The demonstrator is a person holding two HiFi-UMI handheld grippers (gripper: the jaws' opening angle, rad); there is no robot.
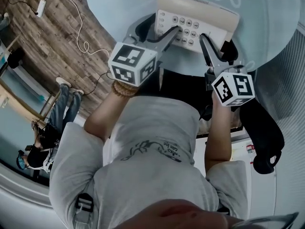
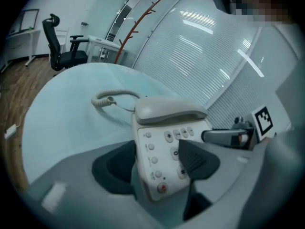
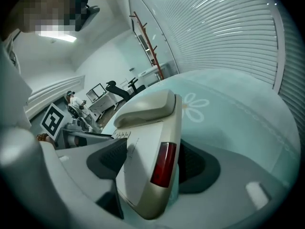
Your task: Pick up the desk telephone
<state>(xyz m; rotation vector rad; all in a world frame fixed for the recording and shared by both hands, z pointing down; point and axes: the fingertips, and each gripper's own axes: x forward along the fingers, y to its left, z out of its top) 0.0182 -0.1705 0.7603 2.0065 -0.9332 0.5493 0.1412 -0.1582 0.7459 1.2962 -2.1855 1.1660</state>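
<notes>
A beige desk telephone (image 1: 198, 13) lies on a round pale-blue table (image 1: 109, 4), its handset (image 2: 169, 111) in the cradle and its coiled cord (image 2: 102, 99) trailing behind. My left gripper (image 1: 159, 30) is shut on the phone's left end; in the left gripper view one pad (image 2: 198, 159) lies on the keypad and the other (image 2: 114, 168) sits against the phone's edge. My right gripper (image 1: 215, 43) is shut on the right end. There its pads (image 3: 112, 159) clamp the side with the dark red window (image 3: 163, 163).
A black office chair (image 2: 59, 42) and a red coat stand (image 2: 136, 27) stand beyond the table. Glass walls with blinds (image 3: 228, 27) curve behind it. A person (image 1: 47, 137) sits on the wood floor at the left, near a power strip (image 1: 41, 7).
</notes>
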